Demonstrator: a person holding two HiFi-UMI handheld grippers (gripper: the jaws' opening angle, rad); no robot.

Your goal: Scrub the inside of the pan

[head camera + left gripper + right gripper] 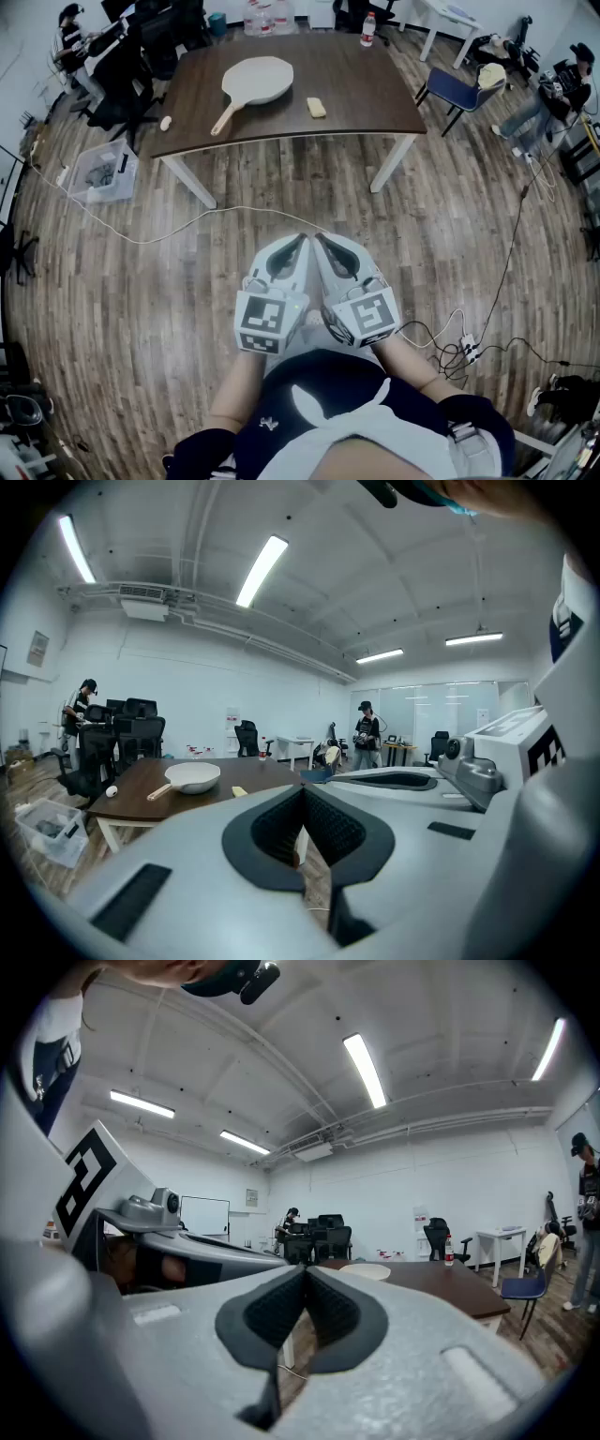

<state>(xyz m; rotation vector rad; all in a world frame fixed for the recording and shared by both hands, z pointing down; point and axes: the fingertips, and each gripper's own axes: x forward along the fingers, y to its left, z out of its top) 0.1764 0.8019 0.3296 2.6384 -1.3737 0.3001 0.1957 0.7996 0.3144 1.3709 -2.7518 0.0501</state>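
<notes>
Left gripper and right gripper, lower centre, are side by side, each fully closed on nothing. The pan lies upper centre-left on the brown table, with the sponge near its right, both well apart from the grippers. Risks: the cable across the wood-plank floor could catch a foot, and an unsteadied pan may slide. The room is an open office.

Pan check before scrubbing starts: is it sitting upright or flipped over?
Upright. The pan rests on the table with its open side up, and its pale inside faces the head view.
</notes>
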